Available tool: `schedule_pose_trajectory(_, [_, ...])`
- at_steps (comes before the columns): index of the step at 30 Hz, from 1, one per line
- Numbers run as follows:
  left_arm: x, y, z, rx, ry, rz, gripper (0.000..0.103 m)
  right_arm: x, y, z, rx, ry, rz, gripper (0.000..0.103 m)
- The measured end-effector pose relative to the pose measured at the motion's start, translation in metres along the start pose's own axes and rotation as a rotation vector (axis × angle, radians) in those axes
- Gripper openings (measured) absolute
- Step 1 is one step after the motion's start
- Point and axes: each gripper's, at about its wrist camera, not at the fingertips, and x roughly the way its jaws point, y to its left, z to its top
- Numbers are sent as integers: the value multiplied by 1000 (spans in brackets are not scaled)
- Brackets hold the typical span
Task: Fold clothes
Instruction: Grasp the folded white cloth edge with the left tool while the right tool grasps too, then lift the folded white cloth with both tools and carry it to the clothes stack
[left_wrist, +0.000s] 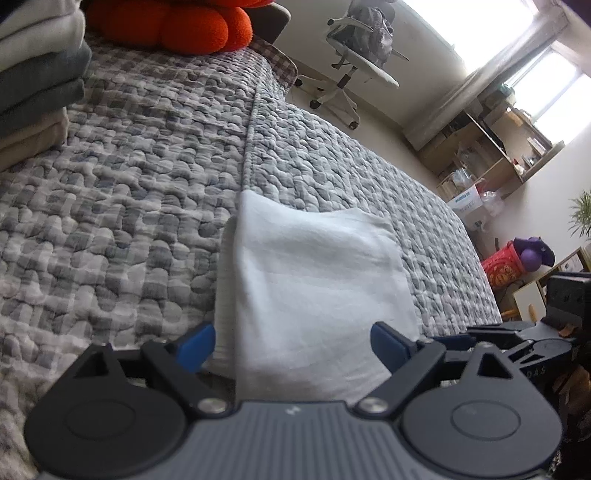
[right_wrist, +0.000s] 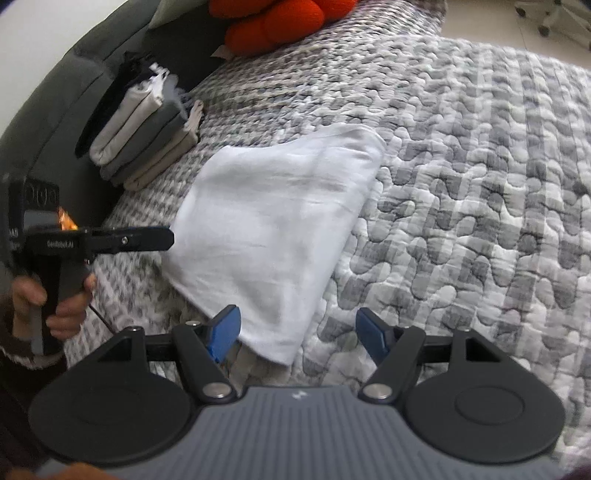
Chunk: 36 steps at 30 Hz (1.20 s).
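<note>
A folded white cloth (left_wrist: 314, 280) lies flat on the grey-and-white quilt (left_wrist: 129, 166). My left gripper (left_wrist: 293, 343) is open, and the cloth's near edge lies between its blue fingertips. In the right wrist view the same white cloth (right_wrist: 273, 229) shows as a neat rectangle. My right gripper (right_wrist: 299, 332) is open at the cloth's near corner, which sits by its left blue pad (right_wrist: 225, 332). The left gripper (right_wrist: 168, 238), held by a hand (right_wrist: 66, 306), points at the cloth's left edge. The right gripper's black body (left_wrist: 565, 295) shows at the right edge of the left wrist view.
A stack of folded clothes (right_wrist: 144, 133) stands by the dark headboard (right_wrist: 55, 92), with an orange plush (right_wrist: 280, 26) beyond it. The quilt (right_wrist: 461, 184) spreads wide to the right. Past the bed's edge are an office chair (left_wrist: 354, 48) and cluttered shelves (left_wrist: 480, 155).
</note>
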Motion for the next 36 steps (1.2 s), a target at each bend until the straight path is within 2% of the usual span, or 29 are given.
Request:
schedule_pose_trajectory(7, [13, 14, 6, -30, -3, -27, 82, 8, -8, 10, 66, -37, 36, 72])
schedule_pose_trajectory(11, [19, 21, 7, -54, -2, -44, 73, 11, -12, 16, 98, -62, 59, 72])
schedule_pose_trajectory(18, [27, 29, 12, -112, -43, -72, 62, 19, -17, 25, 152, -118, 79, 62])
schedule_pose_trajectory(25, [33, 30, 13, -180, -93, -60, 49, 25, -20, 31, 196, -159, 88, 61])
schedule_pose_trajectory(28, [31, 29, 10, -196, -116, -35, 40, 24, -20, 30, 201, -181, 64, 47])
schedule_pose_trajectory(30, [28, 28, 7, -201, -137, -25, 32, 23, -20, 29, 207, -194, 61, 30])
schedule_pose_trajectory(33, [23, 26, 3, -204, -170, -16, 23, 23, -21, 28, 217, -210, 77, 24])
schedule_pose_trajectory(36, [18, 24, 1, -216, -192, -12, 20, 22, -13, 28, 180, -229, 60, 22])
